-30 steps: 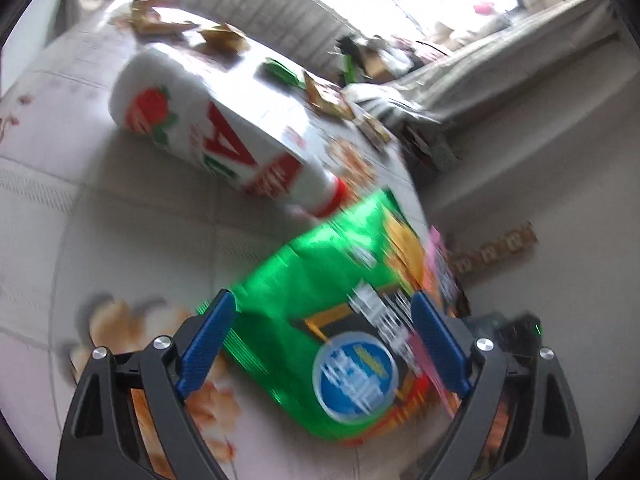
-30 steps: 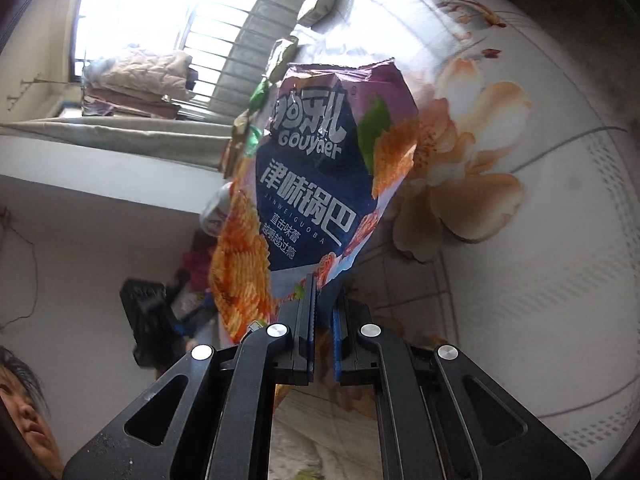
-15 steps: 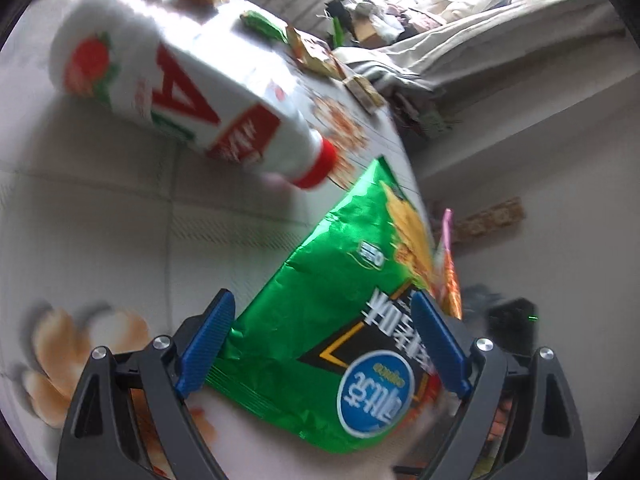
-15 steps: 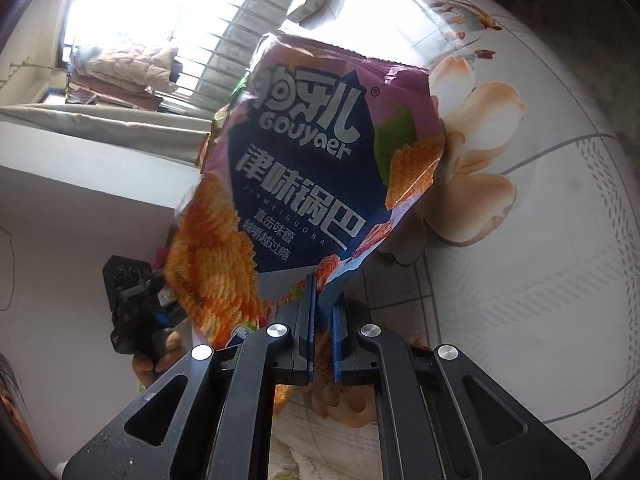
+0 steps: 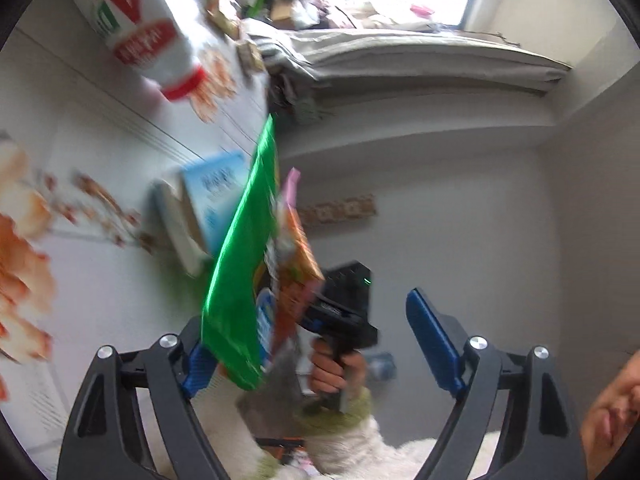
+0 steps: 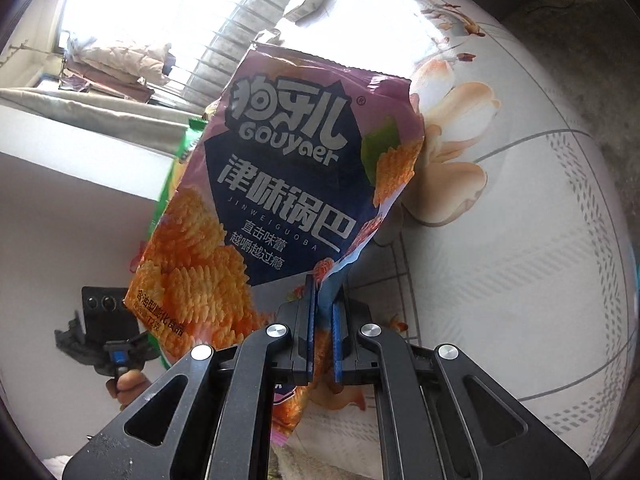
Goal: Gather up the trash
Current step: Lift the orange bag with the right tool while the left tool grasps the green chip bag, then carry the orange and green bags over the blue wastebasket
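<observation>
My right gripper (image 6: 325, 300) is shut on the corner of a purple snack bag (image 6: 280, 184) and holds it up above the floral tablecloth (image 6: 520, 240). A green snack bag (image 5: 240, 264) stands on edge behind it, also showing in the right wrist view (image 6: 176, 176). In the left wrist view the purple bag (image 5: 294, 256) is seen edge-on beside the green one. My left gripper (image 5: 316, 340) is open, with the green bag's lower end against its left finger (image 5: 196, 360). The right gripper's body (image 5: 344, 308) shows beyond the bags.
A white bottle with a red cap (image 5: 148, 36) lies on the table. A blue and white carton (image 5: 200, 204) lies by the green bag. Small wrappers (image 5: 224, 12) lie further back. A box (image 6: 308, 0) sits at the table's far end. A person's face (image 5: 612, 412) is at the lower right.
The left gripper has swung right and tilted, so the green bag now appears on edge at its left finger. The right gripper has raised the purple bag closer to its camera.
</observation>
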Action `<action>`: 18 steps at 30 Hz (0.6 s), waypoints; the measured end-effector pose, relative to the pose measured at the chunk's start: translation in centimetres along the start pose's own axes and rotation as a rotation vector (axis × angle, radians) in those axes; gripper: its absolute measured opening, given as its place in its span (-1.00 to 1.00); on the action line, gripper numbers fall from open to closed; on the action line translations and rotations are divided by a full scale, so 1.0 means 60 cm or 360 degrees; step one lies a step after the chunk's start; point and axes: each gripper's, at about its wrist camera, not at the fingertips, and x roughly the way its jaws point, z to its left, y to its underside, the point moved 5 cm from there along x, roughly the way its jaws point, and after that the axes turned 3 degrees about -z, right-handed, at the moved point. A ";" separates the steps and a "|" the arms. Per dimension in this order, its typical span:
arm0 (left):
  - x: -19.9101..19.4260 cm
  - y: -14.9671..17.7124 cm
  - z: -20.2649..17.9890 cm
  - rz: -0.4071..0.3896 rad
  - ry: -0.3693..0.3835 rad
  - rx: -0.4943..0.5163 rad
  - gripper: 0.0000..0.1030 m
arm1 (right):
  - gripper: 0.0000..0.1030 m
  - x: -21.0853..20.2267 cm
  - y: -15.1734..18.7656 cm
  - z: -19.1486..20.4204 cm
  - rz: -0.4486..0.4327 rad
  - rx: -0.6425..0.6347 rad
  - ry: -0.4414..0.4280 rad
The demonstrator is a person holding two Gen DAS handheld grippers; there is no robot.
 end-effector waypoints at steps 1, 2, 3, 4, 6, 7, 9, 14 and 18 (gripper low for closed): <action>0.004 0.005 -0.005 0.0009 0.0002 0.0015 0.51 | -0.89 0.003 -0.001 0.004 -0.0004 -0.0008 0.0010; 0.010 0.007 -0.010 0.0021 0.0005 0.0032 0.44 | -0.89 0.004 -0.002 0.006 -0.0006 -0.0014 0.0017; 0.016 0.009 -0.014 0.0030 -0.0003 0.0051 0.33 | -0.89 0.005 -0.002 0.007 -0.0007 -0.0019 0.0022; 0.020 0.010 -0.015 0.0031 -0.0021 0.0059 0.28 | -0.89 0.006 -0.004 0.009 -0.0008 -0.0023 0.0029; 0.029 0.003 -0.011 0.0017 -0.0064 0.0061 0.02 | -0.89 0.006 -0.001 0.009 -0.0009 -0.0023 0.0031; 0.033 -0.001 -0.008 0.0003 -0.0095 0.0050 -0.06 | -0.89 0.005 0.005 0.007 -0.0011 -0.0021 0.0030; 0.040 -0.009 -0.001 -0.0020 -0.0148 0.0036 -0.45 | -0.89 0.001 0.012 0.004 -0.0017 -0.0010 0.0024; 0.038 -0.017 0.010 -0.0070 -0.0290 0.0090 -0.91 | -0.89 -0.015 0.027 -0.010 -0.0043 0.0050 -0.0038; 0.029 -0.021 -0.011 -0.0146 -0.0330 0.0197 -0.94 | -0.91 -0.026 0.026 -0.018 -0.0099 0.0139 -0.0157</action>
